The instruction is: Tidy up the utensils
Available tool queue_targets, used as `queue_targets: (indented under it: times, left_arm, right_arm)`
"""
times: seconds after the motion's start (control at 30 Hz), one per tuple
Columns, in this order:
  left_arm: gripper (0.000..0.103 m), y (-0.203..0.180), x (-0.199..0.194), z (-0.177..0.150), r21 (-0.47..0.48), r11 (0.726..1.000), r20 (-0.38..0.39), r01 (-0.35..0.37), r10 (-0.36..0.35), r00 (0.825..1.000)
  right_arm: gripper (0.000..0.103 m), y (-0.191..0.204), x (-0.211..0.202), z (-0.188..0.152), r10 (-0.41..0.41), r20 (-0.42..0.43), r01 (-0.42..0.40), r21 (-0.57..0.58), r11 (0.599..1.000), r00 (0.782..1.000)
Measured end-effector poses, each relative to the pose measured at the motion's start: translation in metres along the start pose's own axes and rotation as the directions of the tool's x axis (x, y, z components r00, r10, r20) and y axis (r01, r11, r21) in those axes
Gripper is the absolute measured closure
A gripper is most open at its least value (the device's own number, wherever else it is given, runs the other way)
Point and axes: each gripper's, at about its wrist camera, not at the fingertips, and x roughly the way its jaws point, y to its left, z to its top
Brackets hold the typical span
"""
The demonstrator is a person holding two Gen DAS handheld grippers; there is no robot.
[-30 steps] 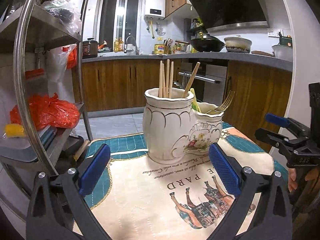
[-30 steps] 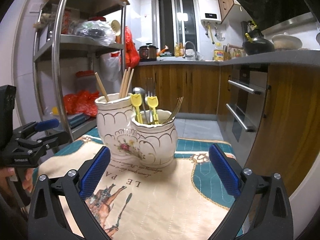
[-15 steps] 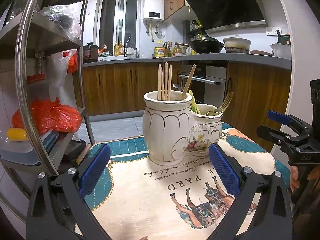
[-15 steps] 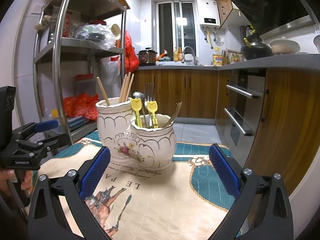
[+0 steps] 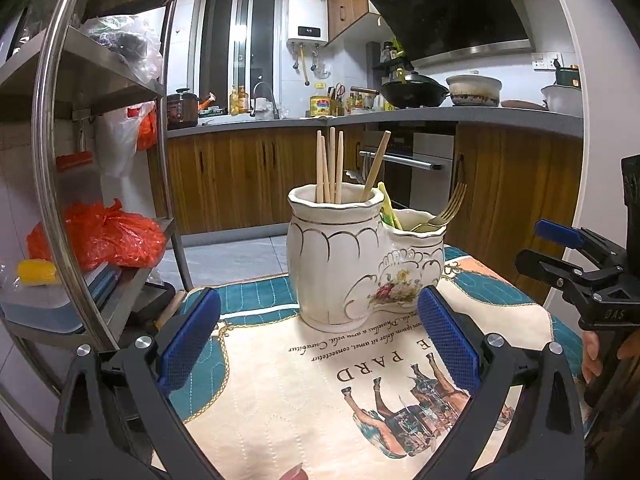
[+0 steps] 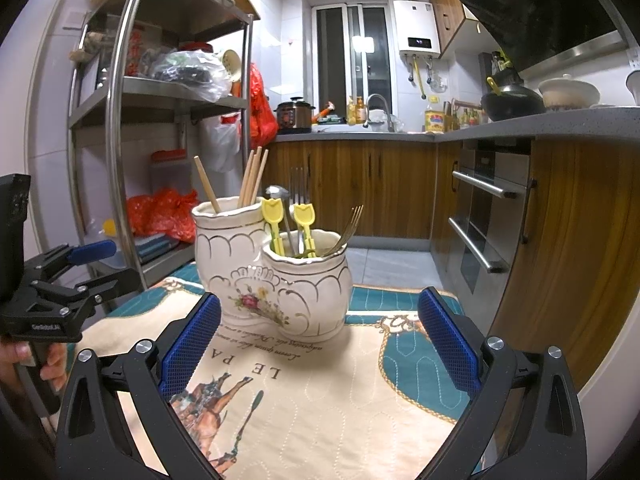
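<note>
A white ceramic double holder (image 5: 352,264) (image 6: 276,280) stands on a printed cloth. Its taller cup holds several wooden chopsticks (image 5: 330,166) (image 6: 252,178). The lower cup holds yellow-handled utensils (image 6: 304,220), a metal spoon (image 6: 276,194) and a gold fork (image 5: 448,208) (image 6: 348,226). My left gripper (image 5: 318,344) hangs open in front of the holder, nothing between its fingers. My right gripper (image 6: 318,344) is open too, a short way back from the holder. Each gripper shows in the other's view, the right gripper (image 5: 560,256) at the right edge and the left gripper (image 6: 88,268) at the left edge.
The cloth (image 5: 320,392) covers a small table whose edge lies close behind the holder. A steel shelf rack (image 5: 100,160) with red bags (image 5: 104,236) stands to the left. Wooden kitchen cabinets and an oven (image 6: 480,216) lie behind. A person's fingers (image 5: 592,360) hold the right gripper's handle.
Both grippers have drawn back a little and tilted slightly upward; the holder sits a bit lower in both views. Both stay open and the holder's contents are unchanged.
</note>
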Motion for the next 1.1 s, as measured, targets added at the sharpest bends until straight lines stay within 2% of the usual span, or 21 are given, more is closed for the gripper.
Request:
queue_targets:
  times: [1.1]
  left_arm:
    - [0.006,0.0026,-0.0011,-0.0007,-0.008,1.0,0.004,-0.028,0.028,1.0]
  right_arm:
    - [0.005,-0.0002,-0.0001,-0.0003,-0.001,0.0,0.001,0.0,1.0,1.0]
